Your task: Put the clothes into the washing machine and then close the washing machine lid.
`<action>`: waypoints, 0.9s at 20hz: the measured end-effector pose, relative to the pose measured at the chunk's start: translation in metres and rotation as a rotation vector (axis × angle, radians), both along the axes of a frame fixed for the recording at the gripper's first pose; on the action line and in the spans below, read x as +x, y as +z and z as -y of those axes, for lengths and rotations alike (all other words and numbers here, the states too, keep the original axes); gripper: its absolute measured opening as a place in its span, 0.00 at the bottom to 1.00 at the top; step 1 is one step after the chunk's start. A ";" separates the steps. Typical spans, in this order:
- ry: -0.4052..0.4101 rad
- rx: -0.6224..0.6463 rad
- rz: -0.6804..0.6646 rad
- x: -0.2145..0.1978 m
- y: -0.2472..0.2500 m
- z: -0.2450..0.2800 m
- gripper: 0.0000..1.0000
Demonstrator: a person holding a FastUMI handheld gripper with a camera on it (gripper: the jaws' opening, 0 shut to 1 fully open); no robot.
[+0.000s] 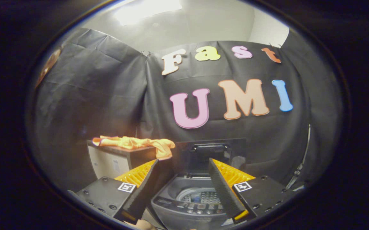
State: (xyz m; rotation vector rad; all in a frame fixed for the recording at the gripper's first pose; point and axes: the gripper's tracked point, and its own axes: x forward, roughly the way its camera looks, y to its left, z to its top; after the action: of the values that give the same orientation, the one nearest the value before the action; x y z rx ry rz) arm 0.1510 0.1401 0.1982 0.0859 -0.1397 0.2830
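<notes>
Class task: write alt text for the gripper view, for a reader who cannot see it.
An open gripper hangs above a small top-loading washing machine whose lid stands raised, the drum showing between the fingers. Beyond the left finger, an orange garment lies draped over a box, one end hanging off it beside the machine.

The washing machine [191, 199] sits just ahead of the gripper [184, 166], seen between its spread fingers, with its lid [210, 153] raised behind the drum. To its left stands a box [120, 161], and the clothes [136, 143] lie on top, one end hanging over the edge nearest the machine.
</notes>
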 end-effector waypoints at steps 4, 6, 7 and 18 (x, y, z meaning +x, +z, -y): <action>0.131 0.024 -0.002 0.042 0.053 -0.073 0.95; 0.194 0.017 -0.007 0.059 0.069 -0.114 0.95; 0.220 0.009 -0.022 0.066 0.073 -0.133 0.95; 0.317 -0.156 -0.377 0.140 0.020 -0.259 0.96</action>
State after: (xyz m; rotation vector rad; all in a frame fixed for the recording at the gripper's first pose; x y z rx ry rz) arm 0.2914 0.3994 0.2184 0.0050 0.2734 0.5871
